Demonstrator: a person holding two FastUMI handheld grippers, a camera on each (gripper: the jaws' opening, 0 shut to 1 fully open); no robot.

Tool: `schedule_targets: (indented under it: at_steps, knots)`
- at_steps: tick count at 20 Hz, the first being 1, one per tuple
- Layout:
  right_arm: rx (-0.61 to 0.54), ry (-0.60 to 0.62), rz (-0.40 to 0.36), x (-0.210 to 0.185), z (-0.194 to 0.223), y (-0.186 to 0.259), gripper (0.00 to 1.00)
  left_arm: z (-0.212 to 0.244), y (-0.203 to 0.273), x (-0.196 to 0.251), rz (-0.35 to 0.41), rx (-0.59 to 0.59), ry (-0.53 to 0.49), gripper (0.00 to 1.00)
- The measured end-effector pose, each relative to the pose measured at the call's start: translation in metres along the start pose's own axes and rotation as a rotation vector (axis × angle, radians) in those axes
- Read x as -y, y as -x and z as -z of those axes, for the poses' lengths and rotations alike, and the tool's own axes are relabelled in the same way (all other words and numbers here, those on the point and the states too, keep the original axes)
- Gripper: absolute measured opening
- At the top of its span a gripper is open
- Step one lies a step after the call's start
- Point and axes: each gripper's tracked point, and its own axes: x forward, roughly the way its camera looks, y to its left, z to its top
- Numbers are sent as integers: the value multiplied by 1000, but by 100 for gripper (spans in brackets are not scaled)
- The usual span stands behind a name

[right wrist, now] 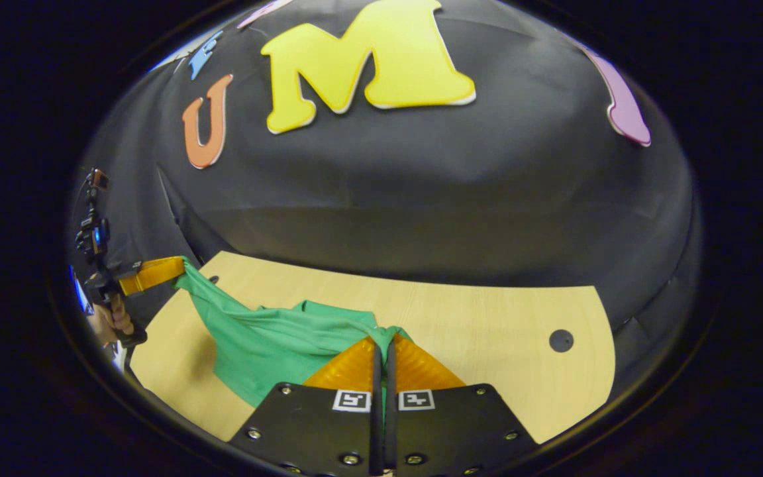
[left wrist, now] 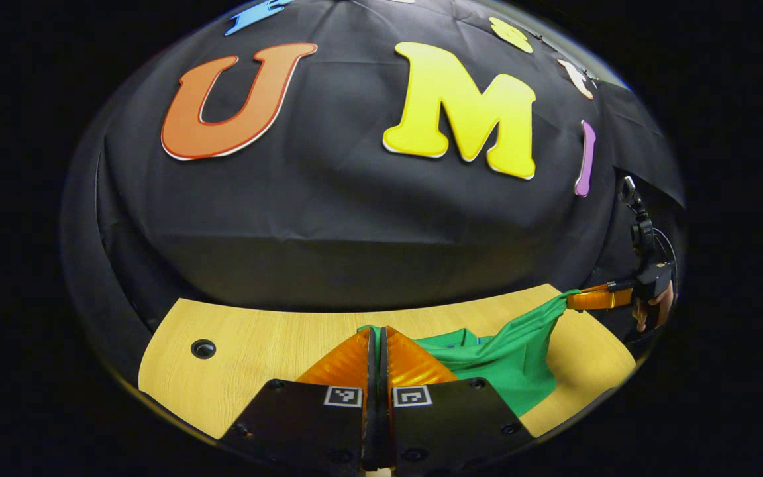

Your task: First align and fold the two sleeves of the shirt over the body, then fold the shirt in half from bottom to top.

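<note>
Left gripper (left wrist: 377,334): fingers pressed together, green shirt (left wrist: 507,361) cloth pinched between the tips. Right gripper (right wrist: 385,341): fingers likewise closed on a fold of the shirt (right wrist: 275,344). The shirt hangs stretched between the two grippers, lifted at both pinched ends, its lower part sagging toward the wooden table (left wrist: 275,344). In the left gripper view the right gripper shows farther off at the right, held by a hand (left wrist: 660,308). A dark round hole (right wrist: 561,340) sits in the tabletop near its far edge.
</note>
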Motion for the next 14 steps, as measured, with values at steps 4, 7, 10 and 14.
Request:
schedule_targets:
  at_steps: [4,7,10,14]
  knots:
    - [-26,-11,31,18,12,-38,1,20,-38,-8,-17,-14,0,3]
    - [-19,-18,57,30,14,-62,1,33,-63,-11,-29,-22,-29,3]
    - [-15,-19,76,34,20,-79,1,46,-82,-10,-46,-36,-55,3]
    - [-25,14,104,34,24,-96,1,58,-96,-9,-51,-36,-37,4]
